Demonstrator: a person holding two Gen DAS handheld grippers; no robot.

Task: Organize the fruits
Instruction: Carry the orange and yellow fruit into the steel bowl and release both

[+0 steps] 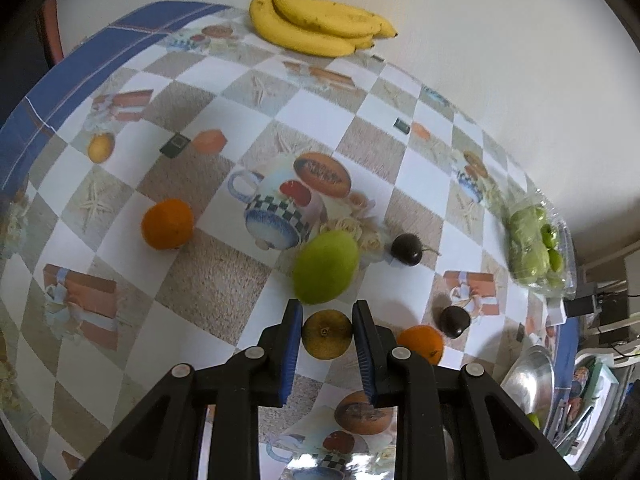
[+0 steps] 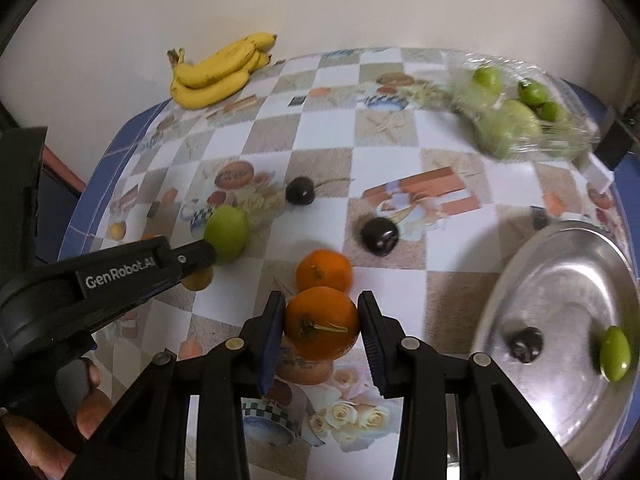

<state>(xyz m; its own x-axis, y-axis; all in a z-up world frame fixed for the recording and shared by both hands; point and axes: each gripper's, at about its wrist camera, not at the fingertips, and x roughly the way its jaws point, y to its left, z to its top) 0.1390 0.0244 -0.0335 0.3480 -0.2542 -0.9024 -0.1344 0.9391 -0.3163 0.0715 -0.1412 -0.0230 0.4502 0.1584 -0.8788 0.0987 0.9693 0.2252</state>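
Right wrist view shows the right gripper (image 2: 322,326) clenched on an orange (image 2: 320,324), pads touching both sides, above the patterned tablecloth (image 2: 400,148); a second orange (image 2: 324,272) lies just beyond it. The steel bowl (image 2: 520,280) sits near right, already holding a dark fruit (image 2: 524,344) and a small green fruit (image 2: 616,354). To finish this step well, I judge the orange should travel right, clear the rim, and be let go low so it does not roll. Left wrist view has the left gripper (image 1: 326,334) grasping a brownish-yellow citrus (image 1: 327,334), with a green mango (image 1: 325,266) just beyond; lift it straight to avoid nudging the mango.
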